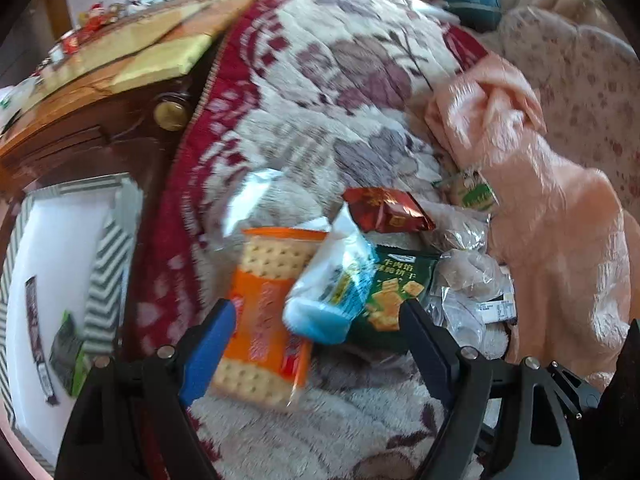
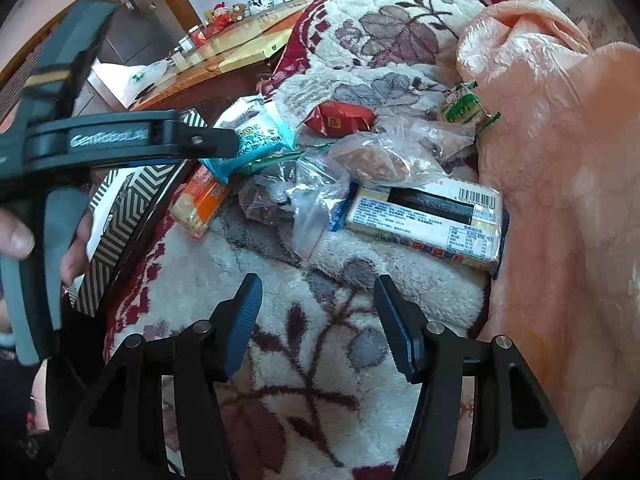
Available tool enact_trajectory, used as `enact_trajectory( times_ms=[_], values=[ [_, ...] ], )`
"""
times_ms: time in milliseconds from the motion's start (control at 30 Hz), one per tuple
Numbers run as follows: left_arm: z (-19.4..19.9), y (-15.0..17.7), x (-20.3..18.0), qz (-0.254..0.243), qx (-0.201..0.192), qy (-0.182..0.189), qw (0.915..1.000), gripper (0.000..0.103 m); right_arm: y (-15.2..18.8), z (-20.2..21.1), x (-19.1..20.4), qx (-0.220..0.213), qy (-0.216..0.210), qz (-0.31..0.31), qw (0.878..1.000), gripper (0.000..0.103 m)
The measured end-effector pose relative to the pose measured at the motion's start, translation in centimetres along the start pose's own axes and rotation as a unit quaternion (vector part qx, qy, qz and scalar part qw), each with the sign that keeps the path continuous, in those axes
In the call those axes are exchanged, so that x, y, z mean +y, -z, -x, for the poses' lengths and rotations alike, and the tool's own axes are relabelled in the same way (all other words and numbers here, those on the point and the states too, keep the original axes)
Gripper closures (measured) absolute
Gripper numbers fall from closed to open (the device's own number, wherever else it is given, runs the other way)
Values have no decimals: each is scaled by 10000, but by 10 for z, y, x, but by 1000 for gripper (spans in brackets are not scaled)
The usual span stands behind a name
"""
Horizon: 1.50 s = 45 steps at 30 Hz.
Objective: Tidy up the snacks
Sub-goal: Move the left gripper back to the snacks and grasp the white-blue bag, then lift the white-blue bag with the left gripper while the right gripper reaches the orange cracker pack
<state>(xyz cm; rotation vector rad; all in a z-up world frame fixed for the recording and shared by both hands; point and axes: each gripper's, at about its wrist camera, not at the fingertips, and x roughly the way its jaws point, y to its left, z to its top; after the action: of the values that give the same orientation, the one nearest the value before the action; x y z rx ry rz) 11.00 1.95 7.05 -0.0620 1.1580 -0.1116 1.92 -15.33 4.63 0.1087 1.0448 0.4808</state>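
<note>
Snack packets lie in a pile on a flowered blanket (image 1: 320, 80). My left gripper (image 1: 320, 312) is open, its jaws wide, right over a white and blue packet (image 1: 332, 288) that leans on an orange cracker pack (image 1: 268, 312) and a green cracker bag (image 1: 394, 280). A red packet (image 1: 386, 210) lies behind. In the right wrist view the left gripper (image 2: 224, 142) reaches in from the left at the blue packet (image 2: 256, 140). My right gripper (image 2: 316, 312) is open and empty, above the blanket in front of a white biscuit pack (image 2: 428, 216) and clear bags (image 2: 376, 156).
A white box with a black and white zigzag rim (image 1: 108, 272) stands left of the bed and holds a few packets (image 1: 66, 348). A wooden table (image 1: 100, 80) stands behind it. A pink quilt (image 2: 560, 160) is bunched on the right. A green and white packet (image 2: 464, 108) lies by the quilt.
</note>
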Motion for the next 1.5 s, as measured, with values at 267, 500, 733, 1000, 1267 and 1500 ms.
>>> enact_trajectory(
  times_ms=[267,500,733,1000,1267,1500],
  values=[
    [-16,-11,-7,-297,31,-89,9995,63,0,-5,-6,85,-78,-73,9999,45],
    [-5,-1,9,-25,-205,100,9997,78,-2,-5,4,97,-135,102,9998,45],
    [19,10,27,302,-488,254,9980,78,-3,-4,12,84,-115,190,9997,45],
    [41,29,53,604,-722,-38,9956,78,-14,-4,27,57,-323,225,9992,45],
    [49,47,81,799,-824,-385,9926,78,-46,-26,78,93,-409,506,9978,45],
    [63,59,107,1006,-962,-453,9892,78,-71,-54,111,190,64,669,9976,45]
  ],
)
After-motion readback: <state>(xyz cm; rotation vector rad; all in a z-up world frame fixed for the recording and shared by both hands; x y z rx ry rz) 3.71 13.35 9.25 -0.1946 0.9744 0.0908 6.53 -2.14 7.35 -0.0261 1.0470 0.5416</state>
